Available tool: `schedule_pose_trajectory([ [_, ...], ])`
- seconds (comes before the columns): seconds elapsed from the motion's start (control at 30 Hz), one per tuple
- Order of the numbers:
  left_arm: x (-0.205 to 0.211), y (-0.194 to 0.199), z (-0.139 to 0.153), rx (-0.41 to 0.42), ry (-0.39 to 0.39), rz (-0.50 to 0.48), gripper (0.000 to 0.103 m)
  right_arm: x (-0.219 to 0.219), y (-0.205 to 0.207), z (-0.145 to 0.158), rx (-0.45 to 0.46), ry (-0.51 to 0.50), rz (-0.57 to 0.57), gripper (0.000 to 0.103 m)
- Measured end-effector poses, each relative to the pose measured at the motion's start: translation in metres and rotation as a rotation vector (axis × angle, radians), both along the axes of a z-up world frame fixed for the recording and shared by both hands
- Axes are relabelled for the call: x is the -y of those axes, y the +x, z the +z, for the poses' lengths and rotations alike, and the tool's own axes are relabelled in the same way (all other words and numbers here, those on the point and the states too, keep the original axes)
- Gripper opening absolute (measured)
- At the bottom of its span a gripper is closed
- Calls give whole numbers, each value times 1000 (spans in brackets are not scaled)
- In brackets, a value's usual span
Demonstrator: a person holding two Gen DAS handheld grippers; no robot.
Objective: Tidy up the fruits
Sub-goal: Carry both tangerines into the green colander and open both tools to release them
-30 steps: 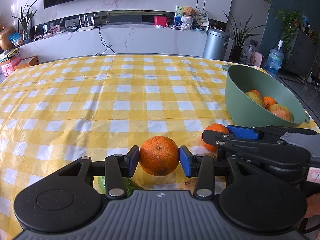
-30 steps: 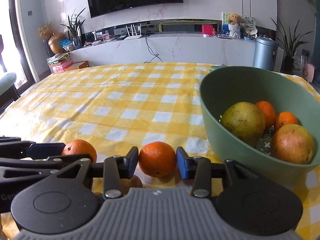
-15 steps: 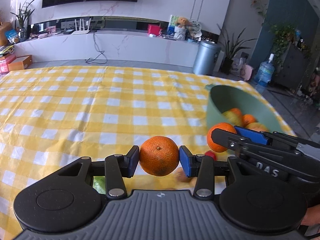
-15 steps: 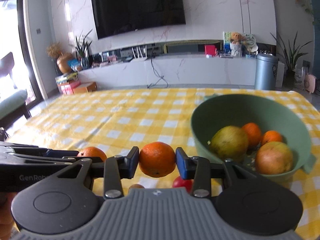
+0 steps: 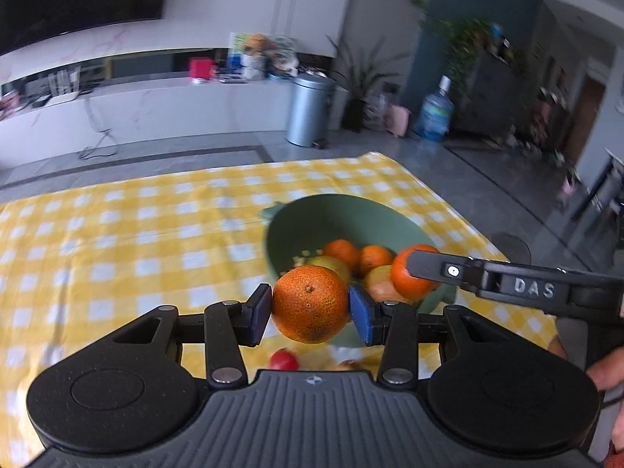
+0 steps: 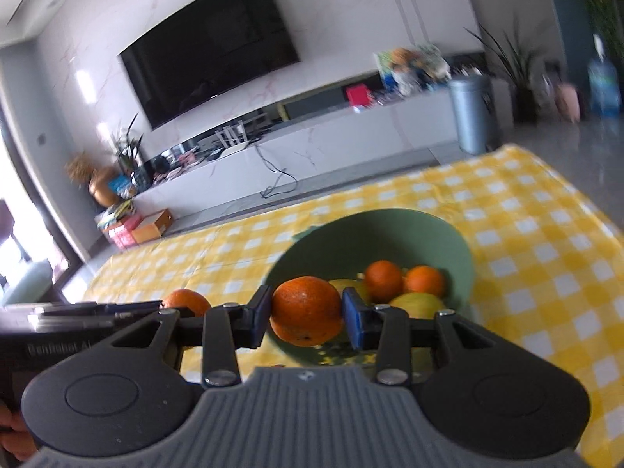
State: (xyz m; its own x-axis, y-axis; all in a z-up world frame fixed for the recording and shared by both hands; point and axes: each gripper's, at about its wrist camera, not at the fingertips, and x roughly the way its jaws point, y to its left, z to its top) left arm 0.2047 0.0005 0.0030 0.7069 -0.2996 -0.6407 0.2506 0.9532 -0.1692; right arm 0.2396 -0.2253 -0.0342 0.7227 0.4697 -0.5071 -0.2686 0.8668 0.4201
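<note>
- Step in hand, as I judge it: both fruits are off the table and being carried to the green bowl (image 5: 343,210), which stands on the yellow checked tablecloth (image 5: 117,234).
- The left gripper (image 5: 310,310) has its blue pads clamped on an orange (image 5: 310,304), one pad at the fruit's 9 o'clock, the other at its 3 o'clock. In the left wrist view this orange hangs in front of the bowl's near rim, at about the bowl's 7 o'clock.
- The right gripper (image 6: 306,312) is likewise clamped on a second orange (image 6: 306,310), pads at 9 and 3 o'clock. In the right wrist view it sits over the bowl's near rim, at about 7 o'clock of the bowl.
- The bowl already holds two small oranges (image 6: 384,279) and some yellowish fruit (image 6: 417,304); its far half, toward 12 o'clock, looks free.
- A small red fruit (image 5: 283,359) lies on the cloth below the left gripper, at 6 o'clock of the held orange.
- Next move, in my judgement: bring each orange past the near rim, over the bowl, low, and only then part the pads; the two grippers are near each other, so one at a time seems safer.
- Orientation: the left orange is near round, with no real long axis; its small navel dot faces the camera, slightly above centre. The right orange looks slightly flattened, broader from 9 to 3 o'clock.
</note>
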Motion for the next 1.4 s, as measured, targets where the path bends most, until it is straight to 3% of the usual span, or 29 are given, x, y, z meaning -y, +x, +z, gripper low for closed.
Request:
schedule_pose_trajectory([
  [0.17, 22, 22, -7, -21, 72, -65, 49, 12, 22, -22, -68, 59, 20, 37],
  [0.3, 26, 35, -14, -43, 139, -108, 49, 7, 31, -35, -93, 7, 48, 37],
  [0.6, 29, 63, -25, -149, 166, -157, 49, -21, 40, -40, -76, -158, 153, 37],
  [0.77, 42, 71, -30, -194, 234, -192, 49, -19, 48, -45, -106, -159, 147, 38],
  [0.9, 44, 74, -36, -234, 231, -199, 50, -24, 45, -46, -89, -195, 167, 38],
  [1.13, 44, 73, -38, -231, 219, -183, 50, -30, 41, -48, -52, -252, 187, 39],
  [1.3, 45, 69, -34, -208, 238, -189, 56, -22, 44, -46, -42, -217, 172, 48],
  [1.4, 41, 69, -31, -212, 208, -173, 57, -20, 43, -47, -37, -195, 161, 51],
])
